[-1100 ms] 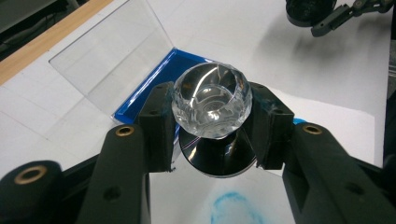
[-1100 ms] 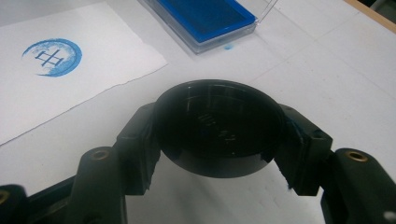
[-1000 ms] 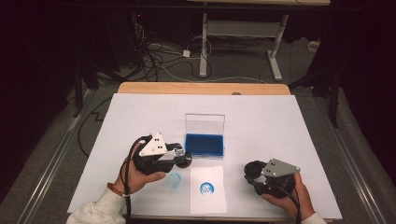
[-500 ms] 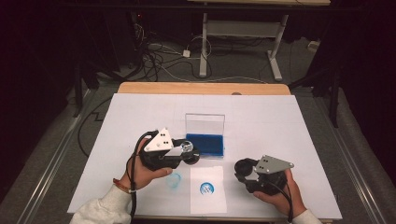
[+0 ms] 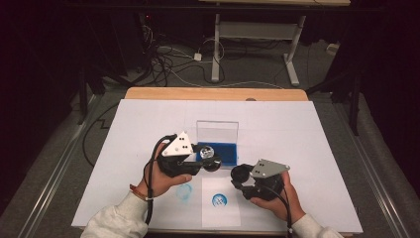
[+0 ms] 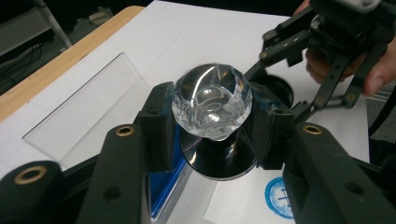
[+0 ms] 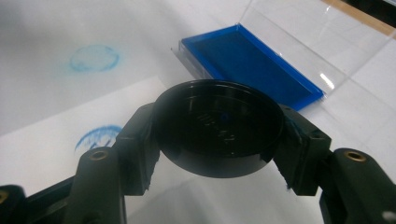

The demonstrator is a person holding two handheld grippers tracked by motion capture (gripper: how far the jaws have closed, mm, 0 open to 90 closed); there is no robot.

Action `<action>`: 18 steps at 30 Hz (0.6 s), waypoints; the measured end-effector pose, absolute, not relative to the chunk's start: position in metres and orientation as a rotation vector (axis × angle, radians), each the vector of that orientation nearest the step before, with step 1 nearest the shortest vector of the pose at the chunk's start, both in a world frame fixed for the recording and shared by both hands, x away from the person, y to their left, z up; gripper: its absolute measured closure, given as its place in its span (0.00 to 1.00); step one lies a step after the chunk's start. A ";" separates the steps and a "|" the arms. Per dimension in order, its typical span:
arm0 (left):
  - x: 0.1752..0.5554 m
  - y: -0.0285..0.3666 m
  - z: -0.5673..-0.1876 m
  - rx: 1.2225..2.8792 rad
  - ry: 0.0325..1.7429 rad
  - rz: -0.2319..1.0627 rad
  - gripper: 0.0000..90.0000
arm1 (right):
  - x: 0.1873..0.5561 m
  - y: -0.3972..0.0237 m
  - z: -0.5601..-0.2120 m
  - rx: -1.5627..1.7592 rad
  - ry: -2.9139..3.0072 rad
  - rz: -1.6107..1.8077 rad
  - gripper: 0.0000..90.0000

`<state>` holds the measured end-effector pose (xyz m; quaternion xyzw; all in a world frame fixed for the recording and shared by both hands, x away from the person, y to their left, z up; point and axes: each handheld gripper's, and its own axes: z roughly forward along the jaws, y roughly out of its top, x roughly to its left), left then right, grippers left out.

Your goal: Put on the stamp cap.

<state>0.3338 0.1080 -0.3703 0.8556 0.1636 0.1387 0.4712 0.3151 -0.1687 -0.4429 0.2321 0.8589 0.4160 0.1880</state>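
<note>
High view: the left gripper (image 5: 210,157) grips a crystal-topped stamp (image 5: 207,151) over the blue ink pad (image 5: 228,152). Left gripper view: its fingers (image 6: 159,123) clamp the knob. Right gripper view: the right gripper (image 7: 217,140) clasps a black cap (image 7: 218,126) between its pads.

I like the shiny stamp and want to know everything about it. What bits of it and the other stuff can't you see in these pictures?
- Stamp: its printing face points down in the left gripper view, hidden by its own black base.
- Black cap: raised marks inside, too blurred to read in the right gripper view.
- Blue print on the paper: too small to read in the high view.
- Ink pad box: lid cut off by the right gripper view's edge.
</note>
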 end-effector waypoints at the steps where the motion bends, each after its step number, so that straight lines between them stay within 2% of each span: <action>1: 0.334 0.106 -0.370 2.097 0.392 0.339 0.61 | 0.317 -0.165 -0.443 0.652 2.420 1.177 0.43; 18: 0.334 0.086 -0.374 2.096 0.360 0.358 0.61 | 0.327 -0.129 -0.439 0.656 2.406 1.257 0.43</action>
